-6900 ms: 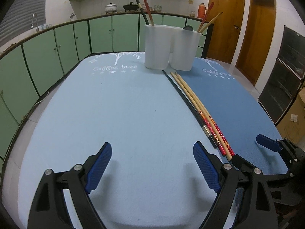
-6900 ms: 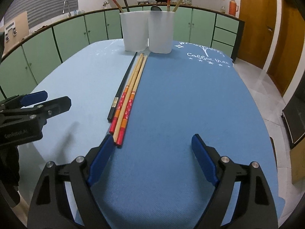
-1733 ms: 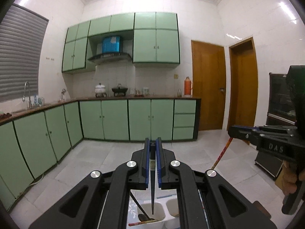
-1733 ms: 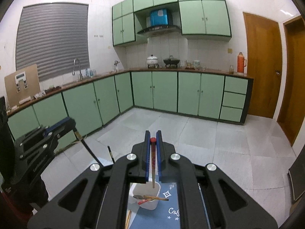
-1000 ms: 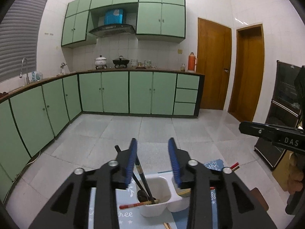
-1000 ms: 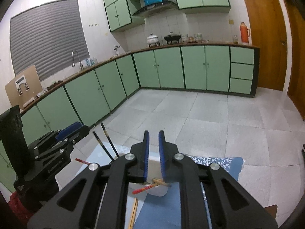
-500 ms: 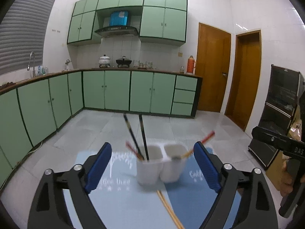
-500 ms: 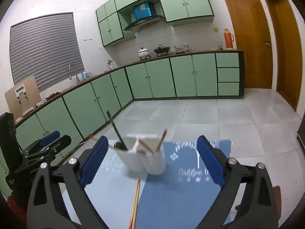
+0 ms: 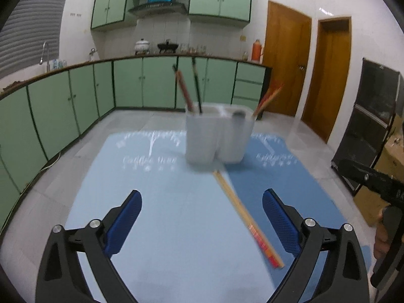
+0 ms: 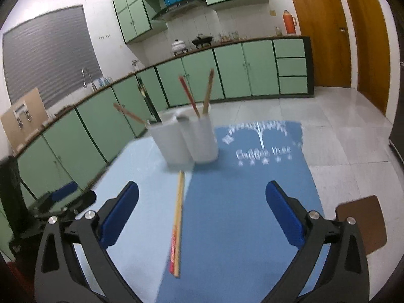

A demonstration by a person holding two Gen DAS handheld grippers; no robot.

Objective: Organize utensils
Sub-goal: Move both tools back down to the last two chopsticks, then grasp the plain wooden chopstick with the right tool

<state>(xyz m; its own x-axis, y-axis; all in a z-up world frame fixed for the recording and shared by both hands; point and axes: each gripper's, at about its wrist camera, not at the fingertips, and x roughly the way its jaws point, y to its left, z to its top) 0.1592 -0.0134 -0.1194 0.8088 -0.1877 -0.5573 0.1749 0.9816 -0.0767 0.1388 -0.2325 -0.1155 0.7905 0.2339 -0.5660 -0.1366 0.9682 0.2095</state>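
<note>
A white two-cup utensil holder [image 9: 217,136] stands at the far middle of the blue table mat [image 9: 161,214]; it also shows in the right wrist view [image 10: 186,140]. Red, wooden and black chopsticks stick up out of both cups. A pair of wooden chopsticks with red ends [image 9: 246,214] lies on the mat in front of the holder, and shows in the right wrist view [image 10: 178,219] too. My left gripper [image 9: 202,217] is open and empty above the mat. My right gripper [image 10: 202,212] is open and empty, over the lying chopsticks.
Green kitchen cabinets [image 9: 83,96] line the walls behind the table. A brown chair seat [image 10: 363,222] stands at the table's right side. The left gripper shows at the left edge of the right wrist view [image 10: 63,199]. Both views are motion-blurred.
Both grippers dropped a chopstick each into the holder, opened wide, and have pulled back and down toward the table. Two chopsticks remain lying on the mat.
</note>
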